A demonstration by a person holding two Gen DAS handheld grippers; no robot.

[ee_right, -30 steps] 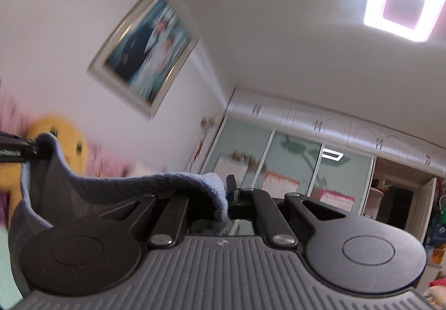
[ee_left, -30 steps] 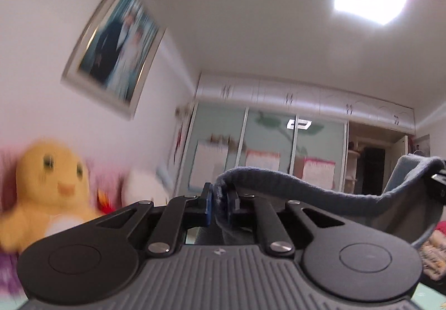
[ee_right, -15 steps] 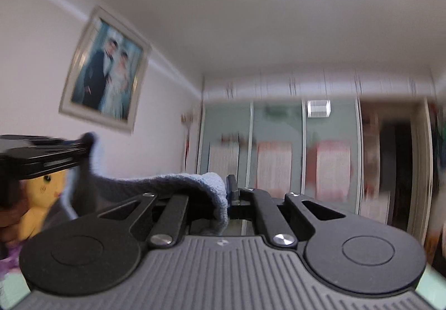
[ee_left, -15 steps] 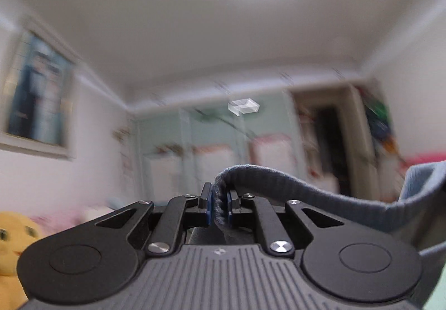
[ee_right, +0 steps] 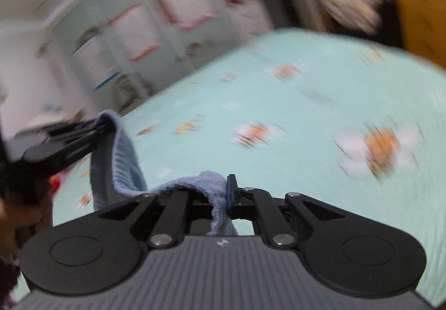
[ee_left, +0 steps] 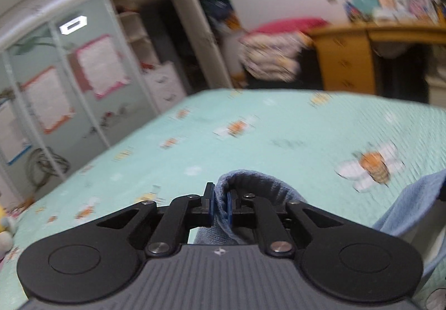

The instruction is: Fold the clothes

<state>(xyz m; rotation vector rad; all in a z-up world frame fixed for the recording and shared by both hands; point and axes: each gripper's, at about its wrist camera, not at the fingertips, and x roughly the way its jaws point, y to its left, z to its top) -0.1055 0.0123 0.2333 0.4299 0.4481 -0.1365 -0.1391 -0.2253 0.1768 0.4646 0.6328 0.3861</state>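
**Blue knit garment held at two points above the bed**

We see one garment, light blue with a ribbed knit edge. Its hem is pinched at two points and sags between them in a loose arc. In the right wrist view the cloth hangs down in a fold, off the mint-green bedspread. Its full shape is hidden.

Bright, motion-blurred, fisheye-warped edges
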